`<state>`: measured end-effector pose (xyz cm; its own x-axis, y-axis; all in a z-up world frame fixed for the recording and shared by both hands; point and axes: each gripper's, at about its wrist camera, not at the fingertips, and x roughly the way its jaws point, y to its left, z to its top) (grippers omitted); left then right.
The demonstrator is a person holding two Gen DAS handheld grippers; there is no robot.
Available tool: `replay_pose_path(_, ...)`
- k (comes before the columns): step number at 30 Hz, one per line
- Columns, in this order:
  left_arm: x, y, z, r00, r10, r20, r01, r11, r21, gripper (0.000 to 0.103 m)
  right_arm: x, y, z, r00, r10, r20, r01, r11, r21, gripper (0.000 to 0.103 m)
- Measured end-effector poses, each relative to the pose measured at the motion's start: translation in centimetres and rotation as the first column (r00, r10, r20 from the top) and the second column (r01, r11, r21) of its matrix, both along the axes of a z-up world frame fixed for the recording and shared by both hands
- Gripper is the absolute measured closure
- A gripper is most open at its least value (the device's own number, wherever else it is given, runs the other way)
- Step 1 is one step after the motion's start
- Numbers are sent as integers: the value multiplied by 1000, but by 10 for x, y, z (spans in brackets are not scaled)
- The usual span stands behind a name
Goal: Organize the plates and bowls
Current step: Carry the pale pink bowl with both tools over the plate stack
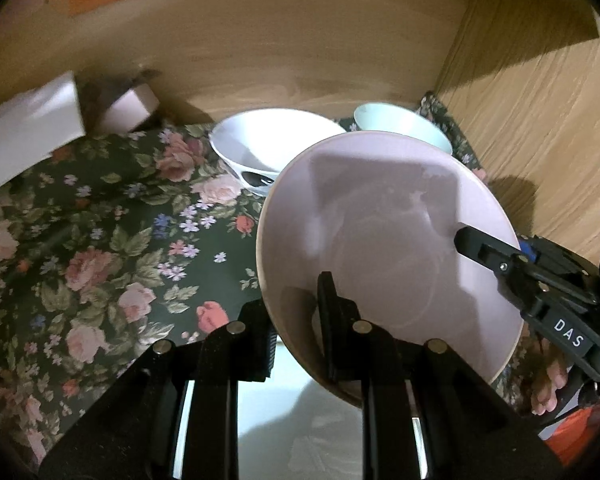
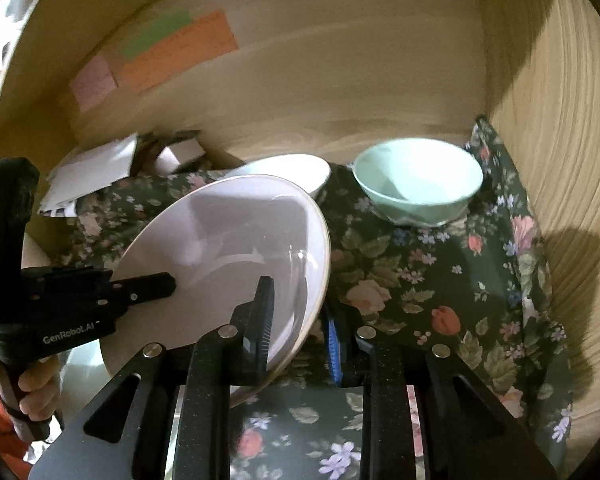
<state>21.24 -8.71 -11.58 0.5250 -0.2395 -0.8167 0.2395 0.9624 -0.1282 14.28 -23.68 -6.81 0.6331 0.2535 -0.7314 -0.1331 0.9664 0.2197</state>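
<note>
Left wrist view: left gripper (image 1: 296,320) clamped on pink plate (image 1: 384,240) near rim, right gripper (image 1: 466,238) clamped on opposite rim; plate tilted above floral cloth (image 1: 100,220). White bowl (image 1: 272,140), mint bowl (image 1: 404,124) at cloth's far edge.

White lettering "DAS" showing on the body of the right hand-held gripper (image 1: 472,246), white lettering "GenRobot.AI" showing on the body of the left hand-held gripper (image 2: 156,282)

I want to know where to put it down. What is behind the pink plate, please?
Behind the pink plate, held at its rim by both grippers, a white bowl and a mint green bowl stand on the floral cloth. The plate covers part of the white bowl.
</note>
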Motion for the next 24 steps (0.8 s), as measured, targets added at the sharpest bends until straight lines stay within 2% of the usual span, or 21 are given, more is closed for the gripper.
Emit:
replay_pose_path(13, -46, 49, 21, 995, 77, 65, -77, 997, -1, 85, -15, 48, 20, 996, 75, 50, -75, 997, 5, 82)
replay_pose_path(24, -74, 111, 23, 978, 193, 73, -195, 981, 7, 85, -15, 104, 15, 982, 185, 38, -186, 982, 28, 82)
